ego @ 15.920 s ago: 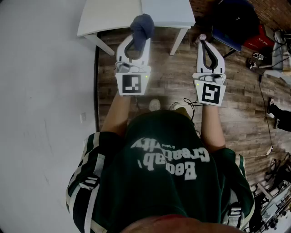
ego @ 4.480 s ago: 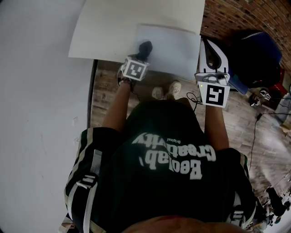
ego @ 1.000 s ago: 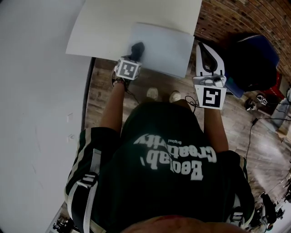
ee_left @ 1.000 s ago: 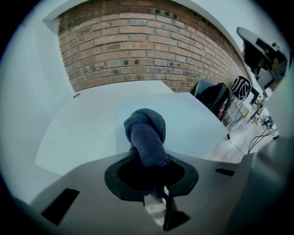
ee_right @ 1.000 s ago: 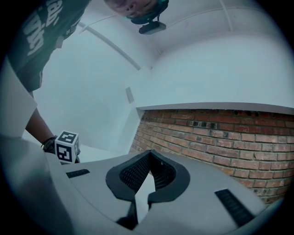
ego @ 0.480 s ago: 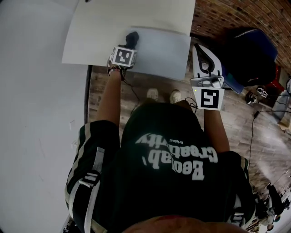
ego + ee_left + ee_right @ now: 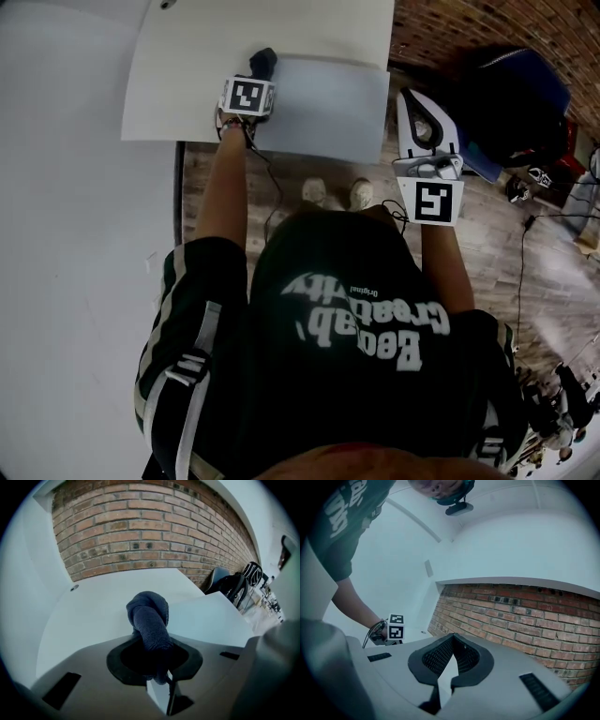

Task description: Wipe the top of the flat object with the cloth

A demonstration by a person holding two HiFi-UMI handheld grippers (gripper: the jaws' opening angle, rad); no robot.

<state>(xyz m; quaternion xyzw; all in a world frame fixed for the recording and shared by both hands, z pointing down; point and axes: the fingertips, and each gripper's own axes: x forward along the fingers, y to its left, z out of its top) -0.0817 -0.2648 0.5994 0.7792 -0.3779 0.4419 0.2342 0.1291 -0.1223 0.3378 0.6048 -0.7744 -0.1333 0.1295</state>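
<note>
Cloth (image 7: 262,61) sits at eleven o'clock in the head view, at the flat board's (image 7: 328,103) far left corner, with our right gripper (image 7: 419,108) at two o'clock. In the left gripper view our left gripper (image 7: 152,644) clamps the bunched cloth, board at three o'clock. In the right gripper view we see its jaws closed tip to tip, empty.

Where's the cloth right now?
Head view, upper left: the dark blue cloth is clamped in the left gripper, at the far-left corner of the flat panel on the white table.

Ribbed cloth (image 7: 149,620), smooth matt table (image 7: 187,84)
</note>
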